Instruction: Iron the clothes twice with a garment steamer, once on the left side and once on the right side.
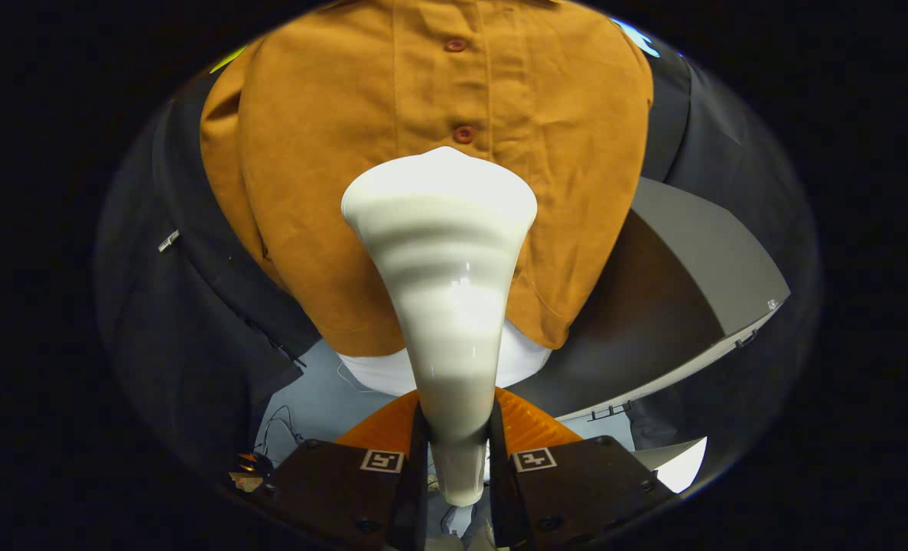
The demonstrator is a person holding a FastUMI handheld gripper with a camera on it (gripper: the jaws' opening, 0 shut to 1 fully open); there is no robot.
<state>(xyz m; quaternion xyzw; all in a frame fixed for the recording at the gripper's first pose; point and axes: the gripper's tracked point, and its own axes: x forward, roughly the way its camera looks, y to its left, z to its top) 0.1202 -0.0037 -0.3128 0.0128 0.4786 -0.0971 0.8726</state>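
White steamer [442,291] between clamped fingers [415,474]

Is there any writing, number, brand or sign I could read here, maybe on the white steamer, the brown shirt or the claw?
No readable words or numbers.
Steamer, clamped in the claw: plain white, no brand or label visible.
Brown shirt: buttons only, no print.
Square tags on the claw, one on each side: black-and-white patterns, not letters.
Small pale tag on the dark cloth beside the shirt: too small to read.
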